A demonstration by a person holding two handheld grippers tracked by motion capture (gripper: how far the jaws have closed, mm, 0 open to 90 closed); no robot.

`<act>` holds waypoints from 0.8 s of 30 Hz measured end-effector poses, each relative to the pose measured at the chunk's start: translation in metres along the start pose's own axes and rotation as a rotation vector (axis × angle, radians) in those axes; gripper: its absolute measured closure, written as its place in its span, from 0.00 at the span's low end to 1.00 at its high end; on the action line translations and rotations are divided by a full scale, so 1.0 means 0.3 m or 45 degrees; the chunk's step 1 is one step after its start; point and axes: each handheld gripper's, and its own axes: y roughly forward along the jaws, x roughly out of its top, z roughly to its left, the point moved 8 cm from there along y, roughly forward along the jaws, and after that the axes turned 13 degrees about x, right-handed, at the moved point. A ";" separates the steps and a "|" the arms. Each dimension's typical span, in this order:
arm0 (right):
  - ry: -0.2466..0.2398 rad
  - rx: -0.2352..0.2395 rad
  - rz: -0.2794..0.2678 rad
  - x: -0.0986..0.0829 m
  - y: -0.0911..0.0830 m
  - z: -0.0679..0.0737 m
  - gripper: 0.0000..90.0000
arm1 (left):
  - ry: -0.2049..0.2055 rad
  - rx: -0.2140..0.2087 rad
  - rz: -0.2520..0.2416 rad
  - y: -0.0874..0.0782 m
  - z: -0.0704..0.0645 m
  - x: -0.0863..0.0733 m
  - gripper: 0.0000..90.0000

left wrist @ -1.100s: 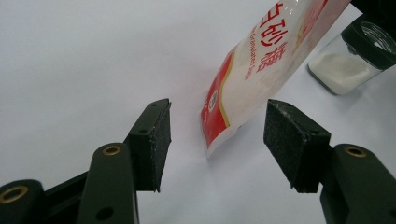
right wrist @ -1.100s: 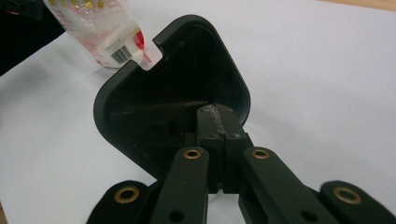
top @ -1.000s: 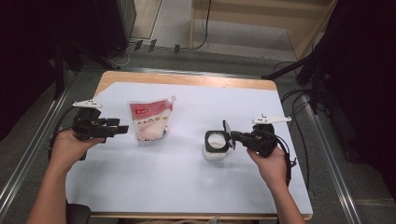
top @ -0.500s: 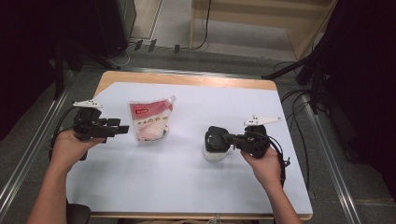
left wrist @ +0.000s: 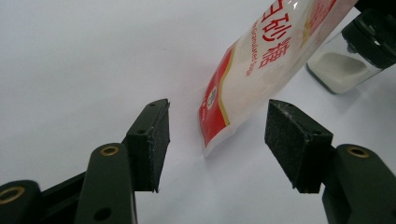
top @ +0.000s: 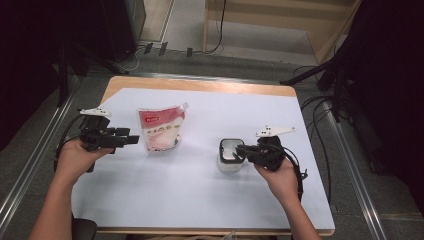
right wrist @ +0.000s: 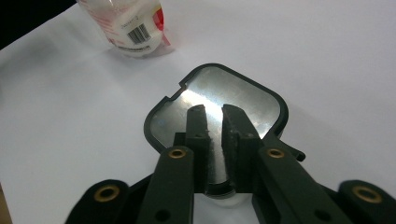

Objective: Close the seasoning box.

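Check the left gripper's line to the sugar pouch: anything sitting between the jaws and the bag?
Nothing visible does. The left gripper is open, and only bare white table lies between its jaws and the near corner of the sugar pouch. The glass jar stands beyond the pouch, under the right gripper.

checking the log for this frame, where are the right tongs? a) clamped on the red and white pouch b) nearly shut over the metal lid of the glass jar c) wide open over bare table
b: the right tongs sit nearly shut over the shiny black-rimmed metal lid of the glass jar, apart from the red and white sugar pouch.
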 end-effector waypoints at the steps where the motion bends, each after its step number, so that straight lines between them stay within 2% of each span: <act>1: -0.007 -0.002 -0.003 0.001 -0.002 0.001 0.87 | -0.001 0.000 0.003 0.001 0.001 -0.001 0.46; 7: -0.005 -0.007 -0.041 0.004 -0.023 -0.013 0.76 | 0.011 0.001 0.007 0.007 0.001 -0.003 0.45; 13: 0.024 -0.044 -0.076 0.000 -0.064 -0.051 0.68 | -0.005 0.004 0.005 0.014 0.005 -0.006 0.45; 17: 0.046 -0.062 -0.100 -0.005 -0.095 -0.082 0.61 | 0.003 0.004 0.004 0.015 0.006 -0.006 0.45; 20: 0.060 -0.084 -0.103 -0.015 -0.118 -0.108 0.59 | -0.009 -0.002 0.009 0.015 0.004 -0.007 0.46; 24: 0.078 -0.108 -0.120 -0.025 -0.146 -0.133 0.55 | 0.000 -0.003 0.009 0.017 0.006 -0.009 0.45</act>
